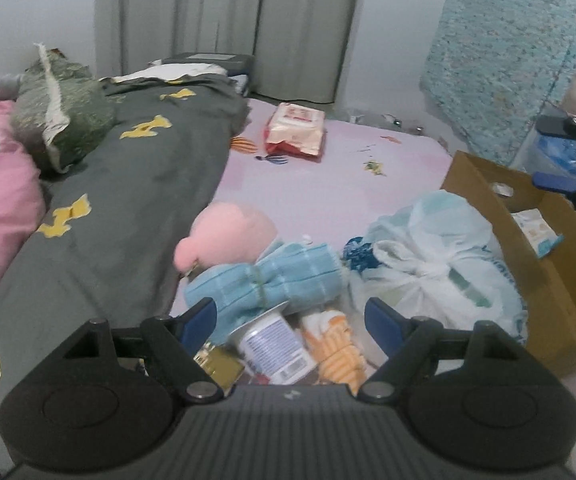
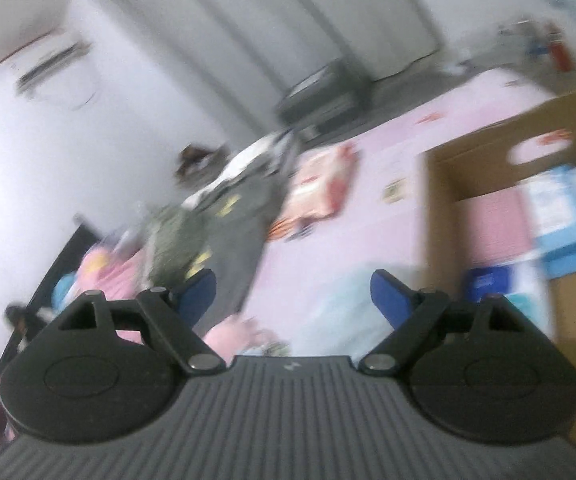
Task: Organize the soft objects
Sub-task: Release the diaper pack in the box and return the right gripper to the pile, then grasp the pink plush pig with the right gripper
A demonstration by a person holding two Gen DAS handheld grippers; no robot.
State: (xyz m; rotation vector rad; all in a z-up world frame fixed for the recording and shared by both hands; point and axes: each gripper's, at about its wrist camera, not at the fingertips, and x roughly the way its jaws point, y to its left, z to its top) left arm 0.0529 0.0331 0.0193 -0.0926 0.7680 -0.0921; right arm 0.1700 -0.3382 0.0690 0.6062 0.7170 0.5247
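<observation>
Lying crosswise, long axis left-right, blue towel roll (image 1: pixel 266 280) — both hand-held grippers, left (image 1: pixel 291 316) and right (image 2: pixel 292 294), spread, empty.

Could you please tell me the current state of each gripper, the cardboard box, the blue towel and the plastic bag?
left gripper: open, nothing between its pads.
right gripper: open, empty.
cardboard box: open at the top, a small packet inside.
blue towel: rolled, banded round the middle.
plastic bag: knotted shut, full.
</observation>
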